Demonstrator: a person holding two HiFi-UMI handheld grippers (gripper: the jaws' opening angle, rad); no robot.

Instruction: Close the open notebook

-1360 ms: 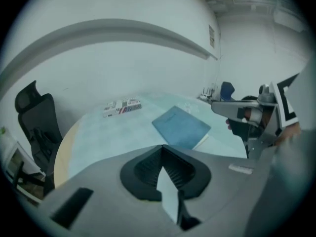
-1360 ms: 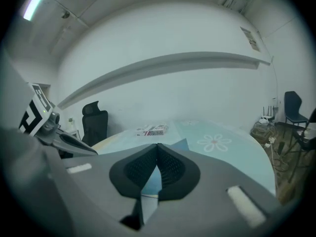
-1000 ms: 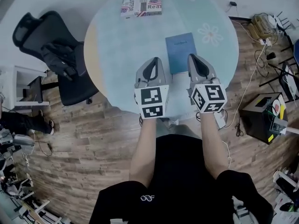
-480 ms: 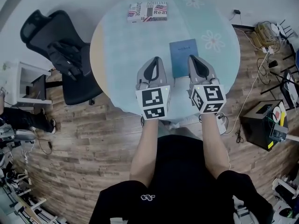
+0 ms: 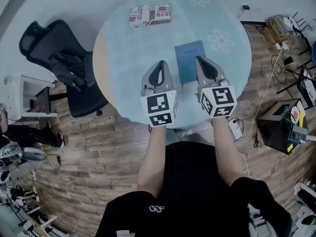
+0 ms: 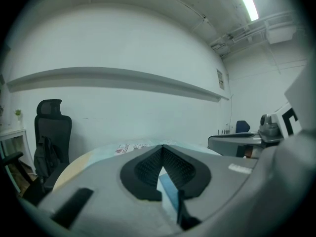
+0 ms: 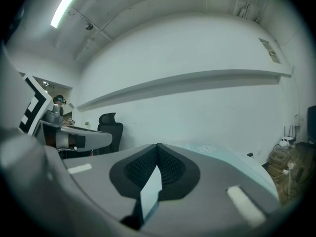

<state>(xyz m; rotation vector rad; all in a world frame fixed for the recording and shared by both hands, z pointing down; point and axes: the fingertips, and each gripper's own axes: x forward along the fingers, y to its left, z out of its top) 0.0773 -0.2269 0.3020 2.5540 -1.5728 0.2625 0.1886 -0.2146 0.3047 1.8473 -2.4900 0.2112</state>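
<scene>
The closed notebook (image 5: 188, 58) lies on the counter (image 5: 123, 48) between left tongs (image 5: 160, 63) and right tongs (image 5: 199, 59), both pinched together, empty.

Notebook (image 5: 190, 58) on table (image 5: 123, 58), near side; box (image 5: 149, 14) far side; chair (image 5: 47, 41) left of table.

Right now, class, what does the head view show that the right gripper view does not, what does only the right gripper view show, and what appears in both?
Only the head view shows the blue notebook lying closed, the printed box and the wooden floor. Only the right gripper view looks along the right tool and shows that its jaws meet with nothing gripped. It also shows a ceiling light and a wall ledge. Both show the black chair, the flowered cloth and the left tool.
</scene>
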